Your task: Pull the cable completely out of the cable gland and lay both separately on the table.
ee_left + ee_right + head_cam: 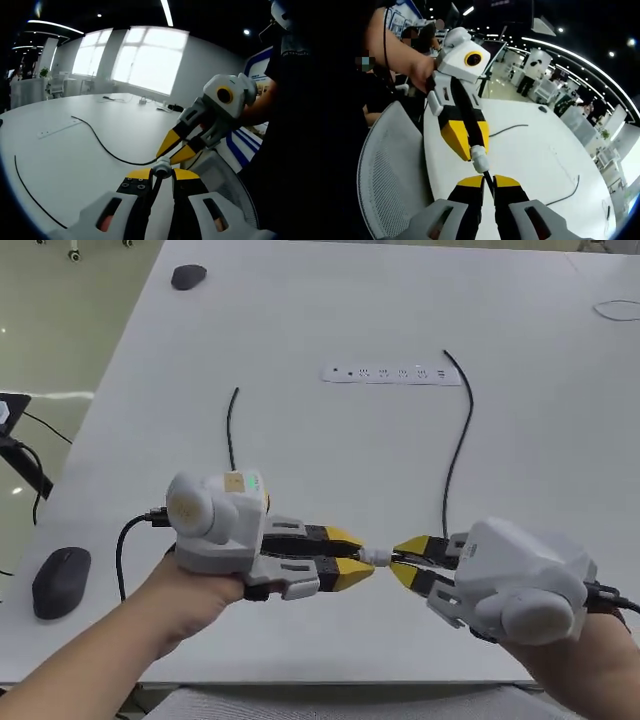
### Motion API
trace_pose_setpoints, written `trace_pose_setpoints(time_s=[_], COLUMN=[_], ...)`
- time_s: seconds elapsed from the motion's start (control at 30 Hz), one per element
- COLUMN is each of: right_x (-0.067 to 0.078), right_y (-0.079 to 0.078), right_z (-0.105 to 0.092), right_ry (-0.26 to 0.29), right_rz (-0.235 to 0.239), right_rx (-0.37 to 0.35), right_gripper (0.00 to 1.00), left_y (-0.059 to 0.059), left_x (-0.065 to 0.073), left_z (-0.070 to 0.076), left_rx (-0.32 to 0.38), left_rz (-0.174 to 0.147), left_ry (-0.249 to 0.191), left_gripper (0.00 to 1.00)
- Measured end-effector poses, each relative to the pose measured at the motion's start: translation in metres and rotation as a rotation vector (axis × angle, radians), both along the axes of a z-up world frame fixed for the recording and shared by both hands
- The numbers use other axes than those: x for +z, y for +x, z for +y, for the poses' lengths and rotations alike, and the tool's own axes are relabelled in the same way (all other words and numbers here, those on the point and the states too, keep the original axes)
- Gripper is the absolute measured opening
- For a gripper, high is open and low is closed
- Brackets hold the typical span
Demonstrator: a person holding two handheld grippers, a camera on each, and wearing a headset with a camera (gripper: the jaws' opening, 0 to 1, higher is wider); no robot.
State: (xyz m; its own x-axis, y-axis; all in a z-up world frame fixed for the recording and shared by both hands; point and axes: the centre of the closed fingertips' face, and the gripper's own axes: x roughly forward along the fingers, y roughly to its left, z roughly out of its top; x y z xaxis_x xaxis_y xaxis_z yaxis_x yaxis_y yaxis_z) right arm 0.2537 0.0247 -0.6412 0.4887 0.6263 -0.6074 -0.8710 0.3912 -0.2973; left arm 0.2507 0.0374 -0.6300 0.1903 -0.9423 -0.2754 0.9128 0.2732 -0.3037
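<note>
No legible text, labels, brands, numbers or signs in any view

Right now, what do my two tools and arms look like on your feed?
The left tool and right tool match: white moulded housings, black jaw arms, yellow wedge-shaped tips. The left one carries a small label with a green glow on top, and a black lead leaves its rear. Both forearms are bare of sleeves; the left gripper view shows a dark top.
</note>
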Motion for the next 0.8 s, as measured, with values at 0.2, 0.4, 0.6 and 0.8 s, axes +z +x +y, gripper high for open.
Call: trace_pose_setpoints(time_s=[0.2, 0.4, 0.6, 0.8], right_x=[-0.004, -0.007, -0.010, -0.010], right_y=[-0.003, -0.006, -0.007, -0.004], right_z=[-0.001, -0.004, -0.007, -0.009], right_ry=[-0.004, -0.023, -0.024, 0.002], right_rz=[-0.008, 0.002, 0.021, 0.038], right_rx=[-0.015, -0.015, -0.015, -0.026], right_gripper=[0.00, 0.00, 0.00, 0.00], left_y=[-0.002, -0.006, -0.007, -0.006], left_x=[-0.001, -0.005, -0.005, -0.004], left_z=[-0.001, -0.005, -0.004, -0.003], left_rx=[-0.008, -0.017, -0.010, 0.004], left_rz=[-0.003, -0.012, -0.015, -0.007], left_ry=[0.014, 0.030, 0.038, 0.037], left_gripper=[0.15, 0.15, 0.15, 0.15])
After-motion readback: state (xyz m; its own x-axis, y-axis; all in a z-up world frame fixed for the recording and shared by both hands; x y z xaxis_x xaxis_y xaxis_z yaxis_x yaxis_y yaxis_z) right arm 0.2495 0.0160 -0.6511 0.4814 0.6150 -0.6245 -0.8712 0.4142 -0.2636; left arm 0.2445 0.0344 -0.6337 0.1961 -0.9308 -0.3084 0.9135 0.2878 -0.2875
